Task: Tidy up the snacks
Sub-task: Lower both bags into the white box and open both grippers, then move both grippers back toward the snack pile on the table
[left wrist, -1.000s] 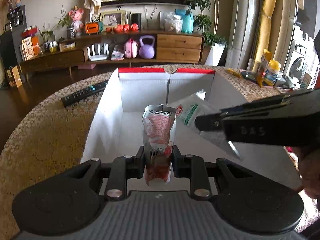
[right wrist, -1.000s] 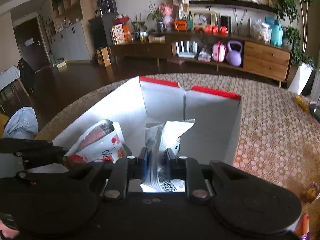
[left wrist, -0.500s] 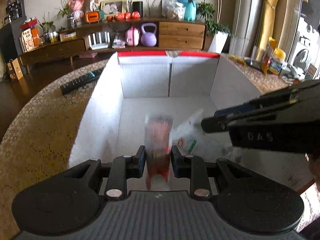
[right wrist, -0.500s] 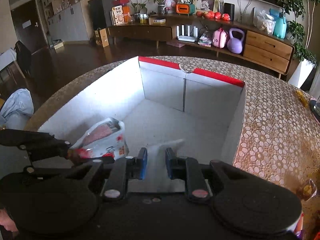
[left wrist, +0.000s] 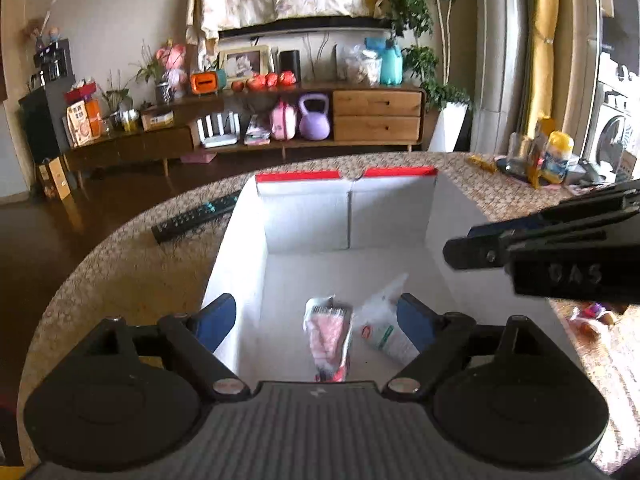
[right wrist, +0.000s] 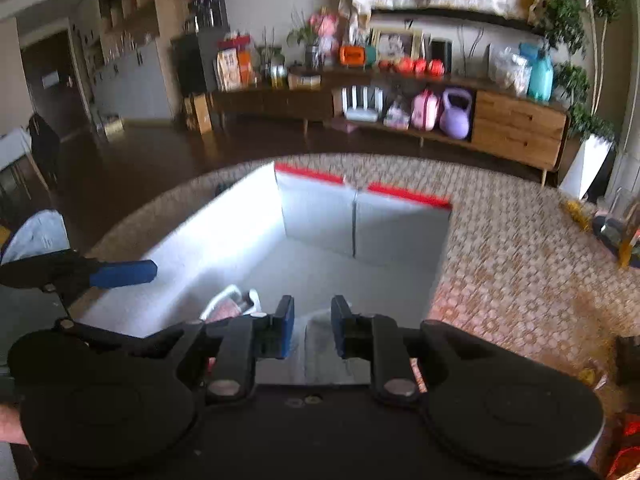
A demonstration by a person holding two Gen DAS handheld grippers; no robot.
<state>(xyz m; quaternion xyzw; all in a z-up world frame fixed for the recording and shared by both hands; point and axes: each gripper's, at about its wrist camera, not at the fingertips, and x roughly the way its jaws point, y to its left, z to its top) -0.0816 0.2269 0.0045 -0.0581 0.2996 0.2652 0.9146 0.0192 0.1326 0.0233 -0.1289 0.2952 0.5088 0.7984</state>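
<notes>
Black remote point(left wrist: 194, 218) shows only beside the left view's box point(left wrist: 240, 264).

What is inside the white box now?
Inside the white box lie a pink snack packet and a white packet, side by side. The near end of the floor is hidden by the left gripper.

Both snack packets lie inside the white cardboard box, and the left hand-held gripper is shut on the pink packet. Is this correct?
Not quite. The left hand-held gripper is open and holds nothing, as the left wrist view shows. The pink snack packet and the white snack packet do lie inside the white cardboard box.
</notes>
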